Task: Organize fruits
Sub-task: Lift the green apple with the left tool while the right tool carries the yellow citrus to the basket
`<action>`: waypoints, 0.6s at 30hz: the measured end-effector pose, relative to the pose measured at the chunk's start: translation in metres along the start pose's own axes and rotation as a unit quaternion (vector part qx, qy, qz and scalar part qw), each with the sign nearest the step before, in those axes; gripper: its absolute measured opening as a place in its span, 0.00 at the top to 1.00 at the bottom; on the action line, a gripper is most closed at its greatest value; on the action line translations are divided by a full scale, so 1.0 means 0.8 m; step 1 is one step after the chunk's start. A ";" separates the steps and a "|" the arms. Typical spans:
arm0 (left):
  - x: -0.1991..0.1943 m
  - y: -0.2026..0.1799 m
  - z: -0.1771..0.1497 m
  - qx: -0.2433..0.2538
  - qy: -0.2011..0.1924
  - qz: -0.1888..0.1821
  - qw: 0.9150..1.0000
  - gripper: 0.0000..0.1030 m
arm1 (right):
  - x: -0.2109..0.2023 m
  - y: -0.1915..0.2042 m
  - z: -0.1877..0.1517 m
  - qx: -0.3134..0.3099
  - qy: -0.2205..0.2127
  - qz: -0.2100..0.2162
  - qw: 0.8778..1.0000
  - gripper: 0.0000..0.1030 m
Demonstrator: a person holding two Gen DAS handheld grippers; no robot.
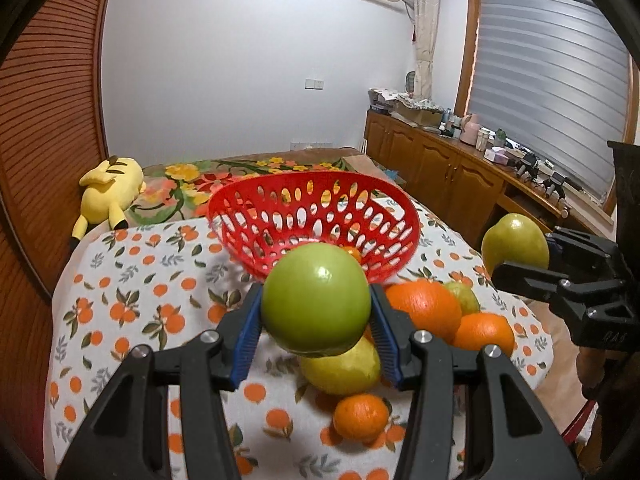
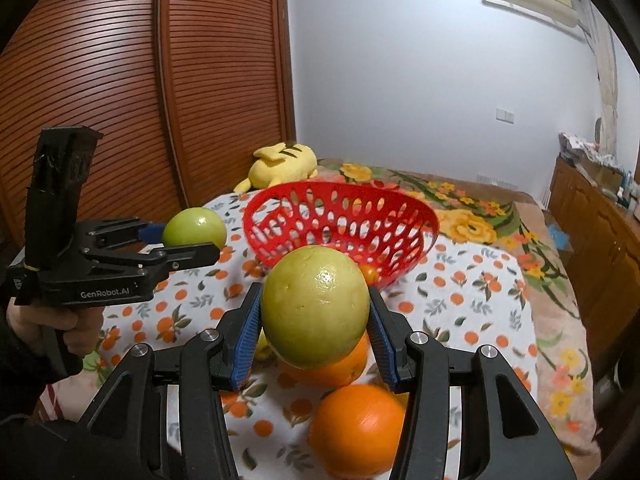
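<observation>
both fruits look firm, round and waxy, so they will want to slip; keep your pads at the widest part, as they sit now, and squeeze no harder, since the skin could bruise. your left gripper [image 1: 316, 312] is pinching a green apple [image 1: 316, 296] between its blue pads [image 1: 246, 340], lifted clear of the cloth [image 1: 132, 300]. your right gripper [image 2: 314, 316] is pinching a yellower fruit [image 2: 316, 304] the same way. the red basket [image 1: 400, 216] sits just ahead of both, near empty. oranges [image 1: 424, 306] and other fruit lie on the cloth below.
</observation>
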State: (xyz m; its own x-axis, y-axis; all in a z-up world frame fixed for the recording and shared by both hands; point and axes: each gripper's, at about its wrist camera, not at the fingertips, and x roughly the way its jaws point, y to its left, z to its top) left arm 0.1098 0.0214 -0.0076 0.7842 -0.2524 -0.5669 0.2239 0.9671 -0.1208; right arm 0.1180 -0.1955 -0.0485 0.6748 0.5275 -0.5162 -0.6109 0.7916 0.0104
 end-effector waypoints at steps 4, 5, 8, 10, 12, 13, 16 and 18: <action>0.016 0.003 0.014 0.002 0.001 -0.002 1.000 0.52 | 0.010 -0.012 0.018 -0.004 -0.001 -0.001 1.000 0.51; 0.020 0.003 0.018 0.001 0.003 -0.002 1.000 0.52 | 0.013 -0.016 0.021 -0.003 0.000 -0.002 1.000 0.51; 0.031 0.003 0.027 0.001 0.008 0.000 1.000 0.52 | 0.022 -0.023 0.030 -0.002 0.002 0.003 1.000 0.51; 0.039 0.004 0.033 0.003 0.011 0.001 1.000 0.52 | 0.029 -0.028 0.036 -0.004 0.005 0.005 1.000 0.51; 0.046 0.003 0.036 0.004 0.014 0.003 1.000 0.52 | 0.038 -0.034 0.042 -0.005 0.009 0.008 1.000 0.51; 0.051 0.002 0.038 0.005 0.017 0.003 1.000 0.52 | 0.043 -0.038 0.045 -0.005 0.011 0.010 1.000 0.51; 0.065 0.002 0.042 0.007 0.025 0.003 1.000 0.52 | 0.059 -0.049 0.055 -0.007 0.020 0.015 1.000 0.51; 0.075 0.002 0.044 0.007 0.031 0.002 0.999 0.52 | 0.070 -0.056 0.059 -0.010 0.026 0.017 0.999 0.51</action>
State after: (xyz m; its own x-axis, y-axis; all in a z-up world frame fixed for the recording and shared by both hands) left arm 0.1773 0.0066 -0.0134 0.7477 -0.2451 -0.6171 0.2293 0.9675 -0.1064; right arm 0.2025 -0.1866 -0.0372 0.6317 0.5363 -0.5597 -0.6413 0.7672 0.0113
